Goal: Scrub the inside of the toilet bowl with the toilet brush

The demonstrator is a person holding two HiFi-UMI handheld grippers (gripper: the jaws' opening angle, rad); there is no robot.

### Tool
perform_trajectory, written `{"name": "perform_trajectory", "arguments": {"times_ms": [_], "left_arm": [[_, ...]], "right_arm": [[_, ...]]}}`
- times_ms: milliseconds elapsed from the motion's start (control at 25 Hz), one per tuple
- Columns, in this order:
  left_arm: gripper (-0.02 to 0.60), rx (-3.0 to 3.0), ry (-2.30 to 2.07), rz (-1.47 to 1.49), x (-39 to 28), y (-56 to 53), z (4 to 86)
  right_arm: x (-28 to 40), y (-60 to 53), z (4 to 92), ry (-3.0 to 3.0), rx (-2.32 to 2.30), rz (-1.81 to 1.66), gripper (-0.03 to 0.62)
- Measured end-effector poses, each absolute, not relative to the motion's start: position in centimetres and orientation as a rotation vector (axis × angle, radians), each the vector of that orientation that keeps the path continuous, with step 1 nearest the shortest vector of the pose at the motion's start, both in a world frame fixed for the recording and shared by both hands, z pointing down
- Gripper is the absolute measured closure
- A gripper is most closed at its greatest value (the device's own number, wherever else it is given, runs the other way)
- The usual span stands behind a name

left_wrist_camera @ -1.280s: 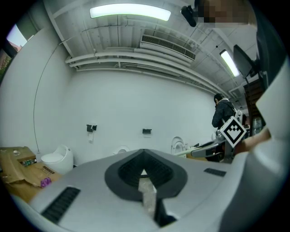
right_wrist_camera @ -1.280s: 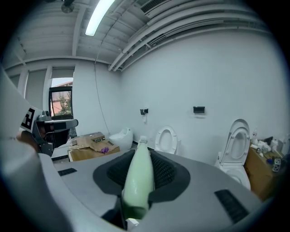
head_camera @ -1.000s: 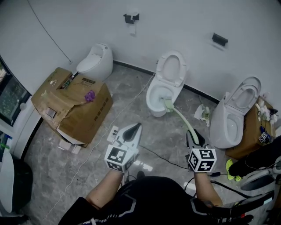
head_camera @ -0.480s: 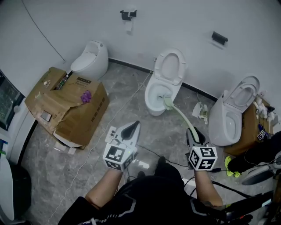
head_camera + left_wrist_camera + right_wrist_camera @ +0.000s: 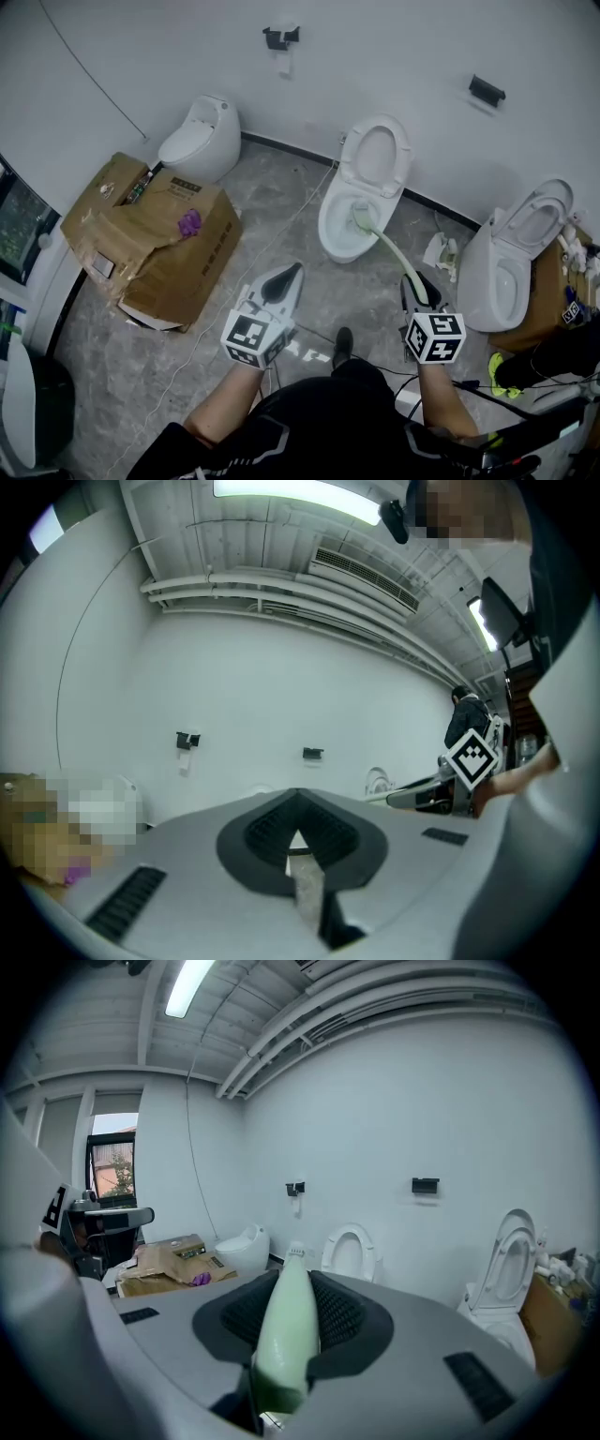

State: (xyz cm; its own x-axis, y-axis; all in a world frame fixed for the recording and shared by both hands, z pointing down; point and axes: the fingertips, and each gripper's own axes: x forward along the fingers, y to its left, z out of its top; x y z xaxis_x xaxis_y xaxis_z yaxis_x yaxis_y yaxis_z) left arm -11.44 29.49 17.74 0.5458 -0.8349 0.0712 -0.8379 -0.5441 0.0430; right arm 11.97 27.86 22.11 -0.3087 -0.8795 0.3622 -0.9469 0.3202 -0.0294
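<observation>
A grey marble floor [image 5: 141, 375] carries a flattened cardboard box [image 5: 150, 234] at the left. Against the far wall stands the white toilet bowl [image 5: 330, 232], lid up, with the head of the pale green toilet brush [image 5: 386, 248] inside it. The right gripper [image 5: 415, 284] is clamped on the brush handle. The left gripper [image 5: 286, 277], jaws together and empty, hangs beside it.

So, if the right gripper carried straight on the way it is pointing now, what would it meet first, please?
Most likely the middle toilet: the right gripper, shut on the toilet brush, points roughly toward its bowl. Height is unclear, so it might reach the raised lid first.
</observation>
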Motion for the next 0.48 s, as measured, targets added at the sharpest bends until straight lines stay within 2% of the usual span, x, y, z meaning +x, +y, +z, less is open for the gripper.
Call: {"name": "perform_trajectory", "arguments": {"times_ms": [480], "left_arm": [[0.572,2.663,-1.468,0.099,-7.9,18.1,17.8]], "right_arm": [[15.6,16.3,22.7,-2.331,1.605,0.384,0.482]]}}
